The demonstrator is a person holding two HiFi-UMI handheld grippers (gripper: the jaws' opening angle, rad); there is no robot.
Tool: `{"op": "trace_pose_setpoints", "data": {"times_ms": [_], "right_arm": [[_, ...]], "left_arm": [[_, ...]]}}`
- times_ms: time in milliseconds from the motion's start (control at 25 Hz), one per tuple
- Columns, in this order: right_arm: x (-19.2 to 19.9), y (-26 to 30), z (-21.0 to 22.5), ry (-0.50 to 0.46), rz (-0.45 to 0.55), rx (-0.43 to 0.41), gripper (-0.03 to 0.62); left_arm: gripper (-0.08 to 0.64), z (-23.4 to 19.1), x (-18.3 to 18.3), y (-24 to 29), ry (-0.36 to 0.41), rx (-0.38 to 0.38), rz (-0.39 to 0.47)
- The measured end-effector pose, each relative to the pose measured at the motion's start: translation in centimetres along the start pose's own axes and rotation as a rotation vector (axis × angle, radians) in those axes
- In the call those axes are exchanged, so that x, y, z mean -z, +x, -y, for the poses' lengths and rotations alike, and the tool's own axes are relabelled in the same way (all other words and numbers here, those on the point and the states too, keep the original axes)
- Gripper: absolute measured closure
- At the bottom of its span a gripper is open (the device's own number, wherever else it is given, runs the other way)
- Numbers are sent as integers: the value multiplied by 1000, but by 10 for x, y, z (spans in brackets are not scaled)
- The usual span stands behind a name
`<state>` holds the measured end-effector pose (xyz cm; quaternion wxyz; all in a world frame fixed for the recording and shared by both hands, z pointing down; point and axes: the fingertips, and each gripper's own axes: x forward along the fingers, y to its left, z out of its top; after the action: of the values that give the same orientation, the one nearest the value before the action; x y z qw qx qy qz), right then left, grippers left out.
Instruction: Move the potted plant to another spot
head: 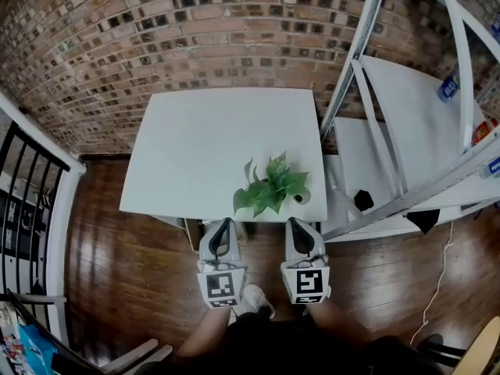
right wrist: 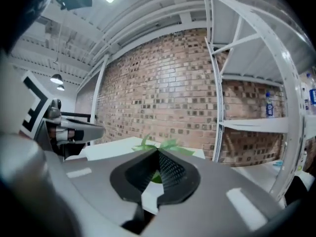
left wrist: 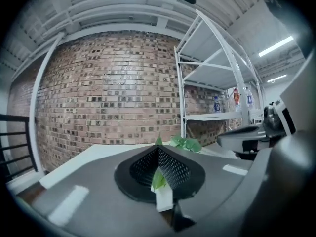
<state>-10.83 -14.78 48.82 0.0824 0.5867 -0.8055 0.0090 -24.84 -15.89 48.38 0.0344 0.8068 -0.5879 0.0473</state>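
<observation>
A small potted plant (head: 272, 187) with green leaves stands near the front right edge of a white square table (head: 203, 139). My left gripper (head: 223, 223) hangs just in front of that table edge, left of the plant, jaws shut and empty. My right gripper (head: 301, 223) is beside it, right below the plant, also shut with nothing in it. In the left gripper view the leaves (left wrist: 185, 143) show beyond the joined tips (left wrist: 158, 149), a little to the right. In the right gripper view the leaves (right wrist: 160, 144) lie straight ahead over the tips (right wrist: 158, 153).
A white metal shelving rack (head: 406, 131) stands right against the table, with bottles (head: 448, 88) on a shelf and a black item (head: 363, 200) lower down. A brick wall (head: 156, 37) runs behind. A black railing (head: 23, 201) is at the left over wooden floor (head: 117, 272).
</observation>
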Motion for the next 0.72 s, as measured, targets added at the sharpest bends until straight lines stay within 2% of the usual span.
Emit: {"op": "trace_pose_setpoints", "data": {"times_ms": [240, 360, 440, 560, 720], "right_arm": [[-43, -2, 6, -3, 33, 17, 591], [-46, -5, 5, -2, 40, 18, 591], [-45, -9, 5, 4, 35, 19, 591], [-44, -12, 7, 28, 25, 22, 591], [-45, -13, 8, 47, 26, 24, 591]], "left_arm": [[545, 39, -55, 0, 2, 73, 71], [545, 53, -62, 3, 67, 94, 88], [545, 58, -61, 1, 74, 103, 86], [545, 61, -60, -3, 57, 109, 83], [545, 64, -70, -5, -32, 130, 86]]}}
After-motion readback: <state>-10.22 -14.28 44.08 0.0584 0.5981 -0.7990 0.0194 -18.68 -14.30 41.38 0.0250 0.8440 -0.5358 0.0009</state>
